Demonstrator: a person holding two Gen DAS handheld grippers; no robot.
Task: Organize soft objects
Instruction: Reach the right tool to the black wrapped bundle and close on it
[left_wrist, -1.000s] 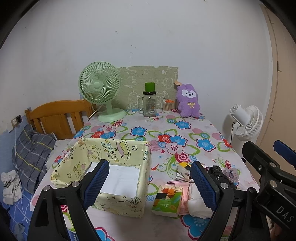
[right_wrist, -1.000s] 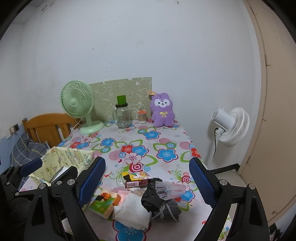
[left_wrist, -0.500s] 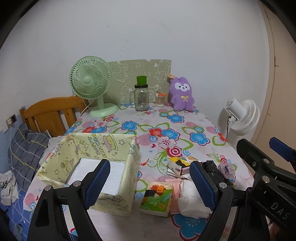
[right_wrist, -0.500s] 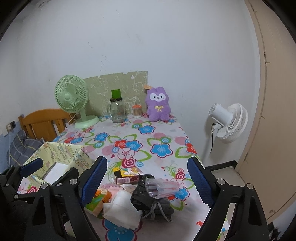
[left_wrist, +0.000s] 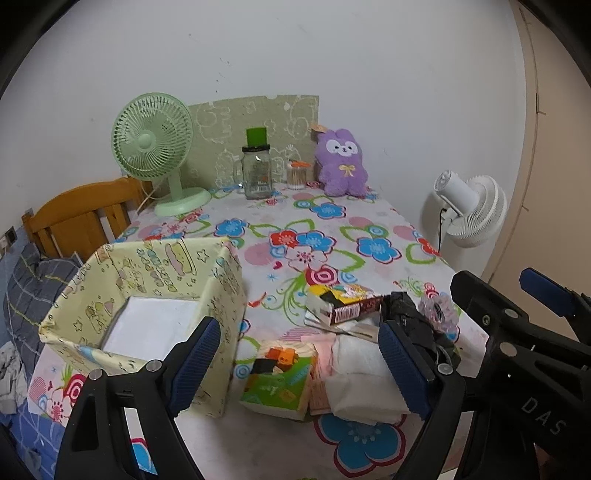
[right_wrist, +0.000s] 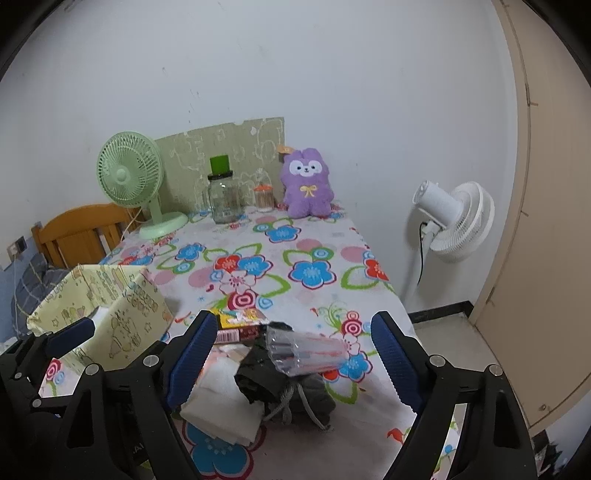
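A yellow cartoon-print fabric box (left_wrist: 155, 295) stands open at the table's near left, also in the right wrist view (right_wrist: 110, 314). Beside it lies a pile: a green tissue pack (left_wrist: 280, 376), folded white cloth (left_wrist: 362, 376), a dark grey garment (right_wrist: 288, 387), a snack carton (left_wrist: 347, 302) and a clear plastic cup (right_wrist: 306, 354). A purple plush rabbit (left_wrist: 341, 162) sits at the far edge. My left gripper (left_wrist: 299, 369) is open above the tissue pack. My right gripper (right_wrist: 291, 365) is open above the garment and cup.
A green desk fan (left_wrist: 155, 147), a glass jar with green lid (left_wrist: 256, 173) and a small toothpick jar (left_wrist: 297, 175) stand at the back of the floral tablecloth (left_wrist: 314, 229). A white floor fan (right_wrist: 454, 218) stands right of the table. A wooden chair (left_wrist: 77, 218) is at the left.
Both grippers have pulled back and tilted slightly, so the table and pile sit a little farther ahead. Both stay open. Nothing on the table has moved.
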